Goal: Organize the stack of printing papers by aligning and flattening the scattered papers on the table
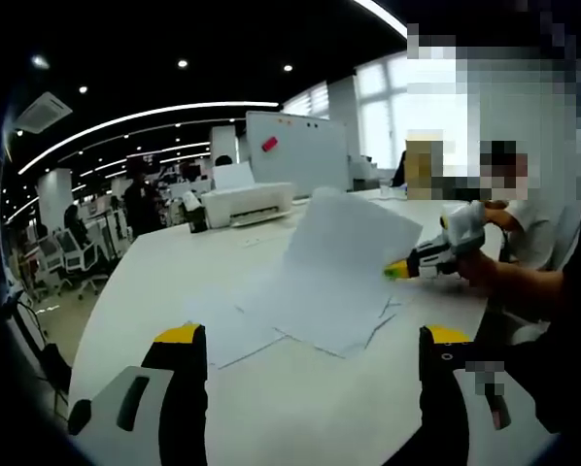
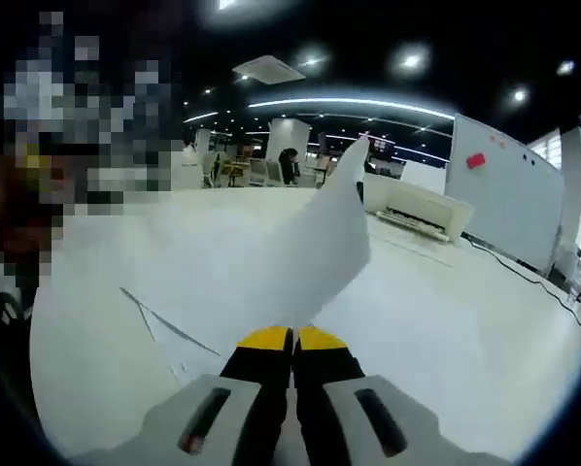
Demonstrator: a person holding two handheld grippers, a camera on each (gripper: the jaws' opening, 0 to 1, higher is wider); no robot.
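Item one: my left hand-held gripper (image 1: 310,354), jaws spread wide with yellow tips, nothing between them, hovering over the near edge of the white tabletop (image 1: 154,277). Item two: my right hand-held gripper (image 2: 292,340), jaws pressed together on the edge of a lifted sheet (image 2: 271,262); the pinch point itself is hidden under the yellow tips. In the left gripper view the same right tool comes in from the right side (image 1: 399,269), clamped on the raised sheet (image 1: 344,257), which tilts up off the printing papers (image 1: 315,325). Item three: those papers, a loose fanned pile lying flat about mid-tabletop, corners out of line; how many sheets there are I cannot tell. One more sheet (image 1: 227,335) lies skewed beside the pile, toward the left jaw. Item four: a white printer (image 1: 247,204) at the far edge of the tabletop, with a whiteboard (image 1: 295,150) standing behind it carrying a small red object (image 1: 269,144), too small to identify. The right gripper view shows printer (image 2: 417,209) and whiteboard (image 2: 509,194) from another side, and a cable (image 2: 519,272) trailing across the tabletop, which the left gripper view does not give. No writing or brand is legible anywhere. A hand (image 1: 485,267) holds the right tool.
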